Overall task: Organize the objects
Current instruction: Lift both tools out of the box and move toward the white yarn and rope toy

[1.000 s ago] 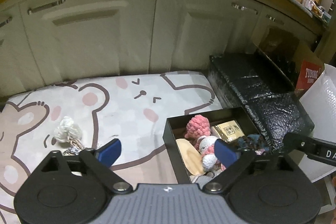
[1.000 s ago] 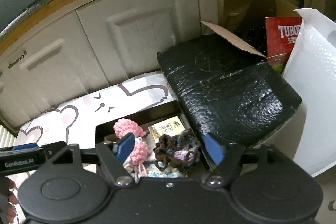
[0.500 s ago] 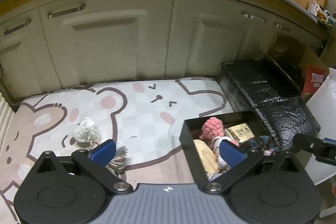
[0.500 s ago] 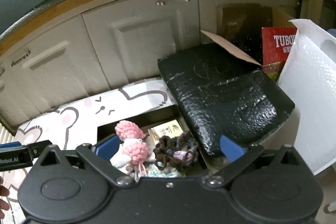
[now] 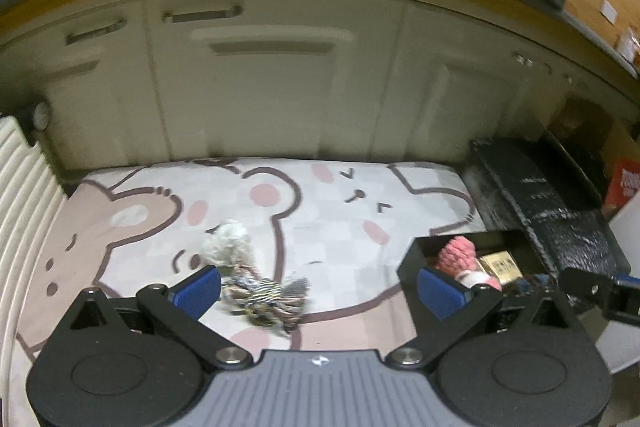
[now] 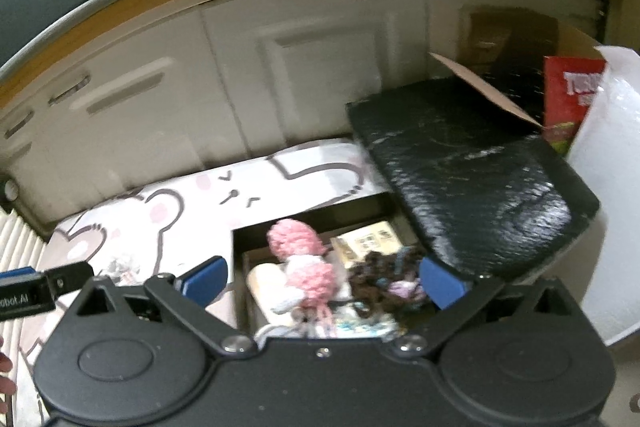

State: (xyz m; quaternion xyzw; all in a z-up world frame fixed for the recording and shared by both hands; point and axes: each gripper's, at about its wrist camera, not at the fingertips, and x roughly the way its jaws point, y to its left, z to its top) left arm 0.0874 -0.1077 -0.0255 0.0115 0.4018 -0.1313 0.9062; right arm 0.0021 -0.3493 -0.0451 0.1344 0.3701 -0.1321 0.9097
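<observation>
Left gripper (image 5: 319, 287) and right gripper (image 6: 323, 283) drawn back, jaws wider (both empty)

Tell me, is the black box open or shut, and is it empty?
Open and not empty: the black box has no lid on, and a pink knitted toy and other small things lie inside.

We list: black box (image 6: 240, 239); pink-and-white knitted doll (image 6: 308, 267); gold carton (image 5: 500, 267); striped grey-white rope toy (image 5: 260, 287); pink-and-cream bear-print mat (image 5: 340, 227); blue gripper pads (image 5: 200, 287).

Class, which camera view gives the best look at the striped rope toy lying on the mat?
The left wrist view: the striped rope toy lies whole on the cartoon mat, between the open jaws. The right wrist view shows only a blurred scrap of it behind its left finger.
</observation>
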